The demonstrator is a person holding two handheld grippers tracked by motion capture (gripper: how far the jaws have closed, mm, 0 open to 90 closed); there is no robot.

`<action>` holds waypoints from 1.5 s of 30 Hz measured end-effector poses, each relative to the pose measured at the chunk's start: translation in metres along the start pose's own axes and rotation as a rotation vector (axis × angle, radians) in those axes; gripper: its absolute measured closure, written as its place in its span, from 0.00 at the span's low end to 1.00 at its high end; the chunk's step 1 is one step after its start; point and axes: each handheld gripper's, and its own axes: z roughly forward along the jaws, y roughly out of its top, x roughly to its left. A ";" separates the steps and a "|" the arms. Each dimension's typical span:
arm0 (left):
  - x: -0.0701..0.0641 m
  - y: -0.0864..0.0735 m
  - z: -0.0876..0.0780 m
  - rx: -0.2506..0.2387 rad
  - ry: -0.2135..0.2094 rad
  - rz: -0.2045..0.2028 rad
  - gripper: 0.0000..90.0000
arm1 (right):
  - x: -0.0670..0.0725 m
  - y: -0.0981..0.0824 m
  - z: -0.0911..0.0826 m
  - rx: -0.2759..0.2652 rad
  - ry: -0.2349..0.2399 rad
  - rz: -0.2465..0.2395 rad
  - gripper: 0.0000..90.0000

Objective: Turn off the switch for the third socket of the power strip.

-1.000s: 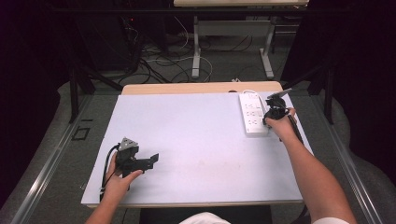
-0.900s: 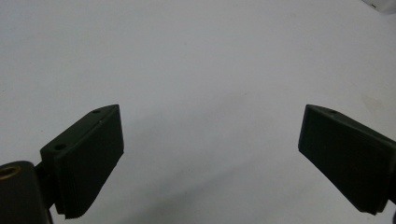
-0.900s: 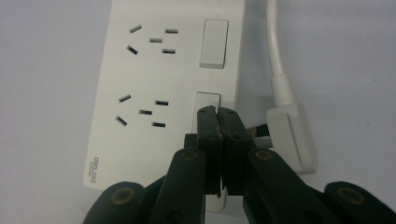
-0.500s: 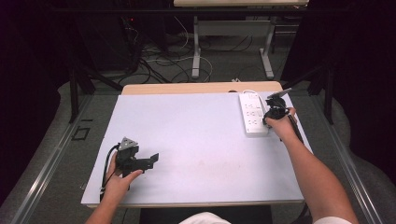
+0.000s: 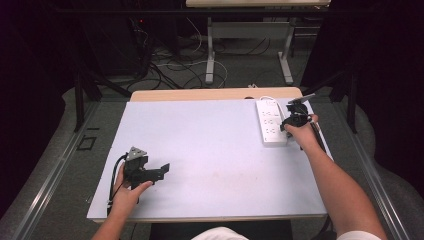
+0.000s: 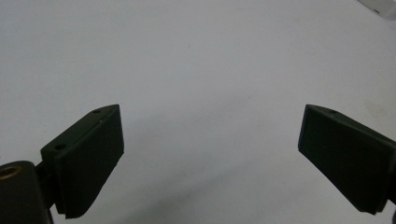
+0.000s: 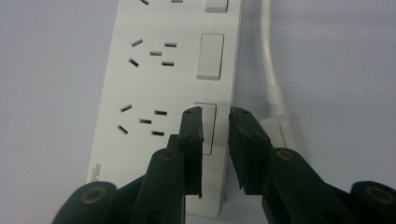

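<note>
High view: my right gripper sits at the far right of the table, touching or just over the near half of the white power strip. The strip's long axis runs away from me, its cord leaving from the far end. My left gripper rests well apart near the front left corner with nothing close to it, so the right hand is plainly the nearer one. The surface is a pale sheet over a wooden top, flat and bare apart from the strip. Beyond it lie a grey floor, tangled cables and desk legs in a dark room.

Left gripper view: my jaws stand spread wide over blank tabletop, holding nothing. A white corner, likely the strip, shows far ahead and to my right.

Right gripper view: my gripper has its 2 jaws drawn almost together with a slim gap, clamping nothing. They straddle the nearest rocker switch at the strip's right edge, directly ahead and below. I judge that a short push down would meet it. The white cord runs just right of my jaws.
</note>
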 end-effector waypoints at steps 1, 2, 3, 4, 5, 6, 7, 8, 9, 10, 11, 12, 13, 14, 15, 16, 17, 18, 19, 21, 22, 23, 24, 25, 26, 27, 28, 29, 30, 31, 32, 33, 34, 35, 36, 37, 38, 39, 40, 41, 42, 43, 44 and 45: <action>0.000 0.000 0.000 0.000 0.000 -0.001 0.07 | 0.000 0.000 0.000 0.000 0.003 -0.004 0.80; 0.000 0.000 0.000 -0.001 0.001 -0.001 0.07 | 0.000 0.000 0.000 -0.004 0.001 -0.003 0.79; 0.000 0.000 0.001 0.000 0.000 -0.001 0.07 | 0.000 0.000 -0.001 -0.006 0.015 -0.007 0.77; 0.000 0.000 0.001 -0.001 -0.002 -0.001 0.07 | 0.000 0.000 -0.001 -0.009 0.009 -0.015 0.76; 0.000 0.000 0.001 0.000 -0.002 0.000 0.07 | 0.001 0.000 -0.001 -0.008 0.008 -0.017 0.75; 0.000 0.000 0.001 0.000 -0.003 0.000 0.07 | 0.001 0.000 -0.001 -0.010 0.003 -0.019 0.74; 0.000 0.000 0.001 0.002 -0.006 0.001 0.07 | 0.001 -0.001 -0.001 -0.010 0.007 -0.022 0.73; 0.000 0.000 0.001 0.002 -0.006 0.001 0.07 | 0.001 -0.001 -0.001 -0.010 0.007 -0.022 0.73; 0.000 0.000 0.001 0.002 -0.005 0.001 0.07 | 0.002 0.000 -0.002 -0.017 0.009 -0.033 0.71; 0.000 0.000 0.002 0.004 -0.005 0.000 0.07 | 0.002 0.000 -0.003 -0.021 0.013 -0.040 0.71; 0.000 0.000 0.002 0.004 -0.005 0.000 0.07 | 0.003 0.000 -0.003 -0.026 0.022 -0.029 0.70; 0.001 0.000 0.001 0.010 -0.006 0.008 0.08 | 0.003 0.000 -0.004 -0.025 0.025 -0.031 0.69; 0.000 0.000 0.002 0.004 -0.005 0.000 0.08 | 0.003 0.000 -0.005 -0.036 0.027 -0.027 0.69; 0.000 0.000 0.002 0.002 -0.006 -0.001 0.08 | 0.003 0.000 -0.006 -0.037 0.028 -0.028 0.68; 0.000 0.000 0.002 0.002 -0.006 0.000 0.08 | 0.003 0.000 -0.007 -0.038 0.027 -0.025 0.67; 0.000 0.000 0.002 0.000 -0.007 0.000 0.08 | 0.003 0.000 -0.007 -0.038 0.027 -0.025 0.67; 0.000 0.001 0.001 -0.001 -0.007 -0.001 0.08 | 0.003 0.000 -0.007 -0.047 0.037 -0.026 0.65; 0.000 0.001 0.001 -0.003 -0.007 -0.002 0.08 | 0.003 0.000 -0.008 -0.045 0.030 -0.032 0.64; 0.000 0.001 0.001 -0.003 -0.007 -0.001 0.08 | 0.003 -0.001 -0.010 -0.049 0.029 -0.034 0.61; 0.000 0.001 0.001 -0.004 -0.007 -0.001 0.08 | 0.004 -0.001 -0.010 -0.054 0.025 -0.033 0.60; 0.000 0.001 0.002 -0.003 -0.007 -0.001 0.08 | 0.004 -0.001 -0.011 -0.059 0.028 -0.039 0.56; 0.000 0.001 0.002 -0.002 -0.007 -0.001 0.08 | 0.004 -0.002 -0.011 -0.064 0.040 -0.043 0.55; 0.000 0.001 0.002 0.001 -0.007 0.000 0.08 | 0.004 -0.002 -0.011 -0.064 0.040 -0.043 0.55; 0.000 0.001 0.002 0.001 -0.006 0.001 0.08 | 0.004 -0.002 -0.012 -0.058 0.032 -0.050 0.54; 0.000 0.001 0.002 0.001 -0.006 0.001 0.08 | 0.005 -0.002 -0.013 -0.057 0.034 -0.055 0.50; 0.000 0.001 0.002 0.001 -0.006 0.000 0.08 | 0.005 -0.002 -0.013 -0.057 0.034 -0.055 0.50; 0.000 0.001 0.002 0.002 -0.007 0.002 0.08 | 0.005 -0.003 -0.014 -0.056 0.034 -0.063 0.49; 0.000 0.001 0.002 0.003 -0.007 0.003 0.08 | 0.007 -0.003 -0.014 -0.062 0.031 -0.062 0.48; 0.000 0.001 0.002 0.003 -0.007 0.002 0.08 | 0.009 -0.004 -0.016 -0.066 0.025 -0.076 0.46; 0.000 0.001 0.002 0.004 -0.008 0.004 0.08 | 0.009 -0.004 -0.016 -0.066 0.025 -0.076 0.46; -0.001 0.000 0.002 0.003 -0.009 0.005 0.08 | 0.011 -0.005 -0.018 -0.071 0.022 -0.084 0.44; -0.001 0.000 0.002 0.004 -0.009 0.005 0.08 | 0.012 -0.006 -0.018 -0.075 0.016 -0.094 0.43; 0.000 0.001 0.001 0.012 -0.013 0.007 0.08 | 0.012 -0.006 -0.018 -0.075 0.016 -0.094 0.43; -0.001 0.000 0.002 0.003 -0.009 0.005 0.08 | 0.014 -0.006 -0.019 -0.081 0.017 -0.103 0.42; 0.000 0.001 0.001 0.014 -0.012 0.007 0.08 | 0.014 -0.006 -0.019 -0.081 0.017 -0.103 0.42; 0.000 0.001 0.001 0.013 -0.011 0.007 0.08 | 0.015 -0.007 -0.020 -0.087 0.010 -0.115 0.39; 0.000 0.000 0.001 0.009 -0.011 0.007 0.08 | 0.016 -0.007 -0.021 -0.087 0.008 -0.118 0.37; 0.001 0.000 0.000 0.016 -0.012 0.014 0.08 | 0.018 -0.008 -0.021 -0.094 -0.002 -0.118 0.36; 0.000 0.000 0.001 0.007 -0.008 0.011 0.08 | 0.018 -0.008 -0.022 -0.097 -0.001 -0.122 0.35; 0.000 0.000 0.000 0.008 -0.008 0.010 0.08 | 0.018 -0.008 -0.022 -0.097 -0.001 -0.122 0.35; 0.000 0.000 0.001 0.007 -0.009 0.010 0.08 | 0.019 -0.008 -0.023 -0.098 -0.001 -0.120 0.32; 0.000 0.000 0.000 0.008 -0.007 0.010 0.08 | 0.020 -0.009 -0.023 -0.104 -0.002 -0.120 0.30; 0.000 0.000 0.000 0.007 -0.008 0.011 0.08 | 0.021 -0.009 -0.024 -0.105 0.002 -0.124 0.30; 0.000 0.000 0.000 0.008 -0.008 0.011 0.08 | 0.023 -0.010 -0.025 -0.108 0.007 -0.132 0.27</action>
